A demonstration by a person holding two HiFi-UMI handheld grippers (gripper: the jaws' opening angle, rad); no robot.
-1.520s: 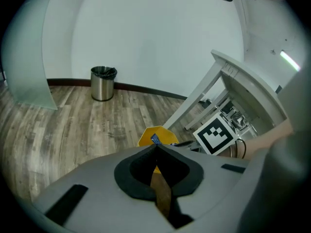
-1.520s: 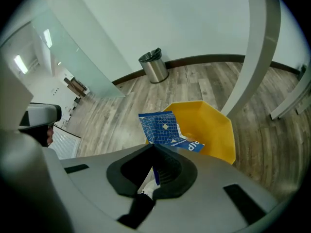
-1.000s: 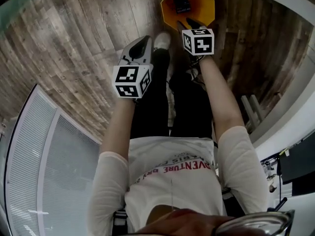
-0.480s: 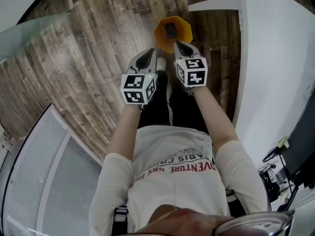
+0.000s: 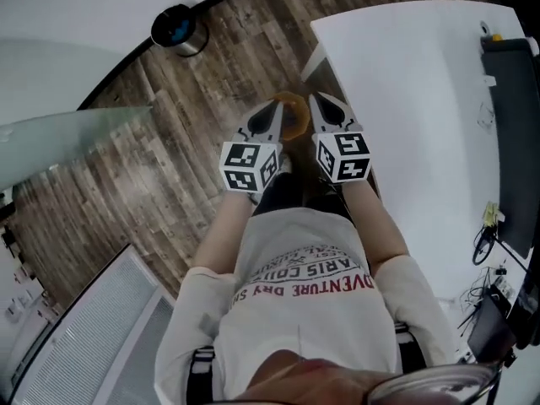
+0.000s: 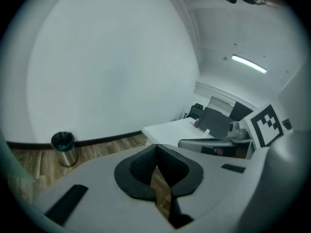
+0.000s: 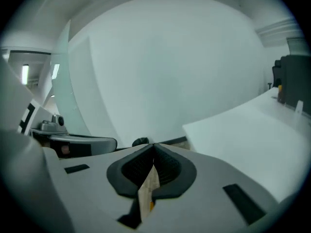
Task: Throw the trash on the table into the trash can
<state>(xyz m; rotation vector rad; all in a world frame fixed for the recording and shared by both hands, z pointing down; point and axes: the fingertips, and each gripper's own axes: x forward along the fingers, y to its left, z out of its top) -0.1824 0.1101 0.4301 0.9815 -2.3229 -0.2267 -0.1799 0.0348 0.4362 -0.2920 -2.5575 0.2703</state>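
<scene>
In the head view an orange trash can stands on the wooden floor, mostly hidden under my two raised grippers. My left gripper is shut, its black pads meeting with nothing between them. Beside it my right gripper is also shut and empty; its jaws have just closed. In their own views the left gripper and the right gripper each point out over the room, toward a white wall. The white table lies to the right of the grippers. I see no trash on the part of it that shows.
A round steel bin with a dark liner stands by the wall at the far left, also seen as the steel bin. A dark flat slab lies along the table's right side. Chairs stand behind the table. A glass partition rises at the left.
Both grippers have risen from just above the orange can and now sit side by side in front of it. The view has swung up, bringing the table and the steel bin into sight.
</scene>
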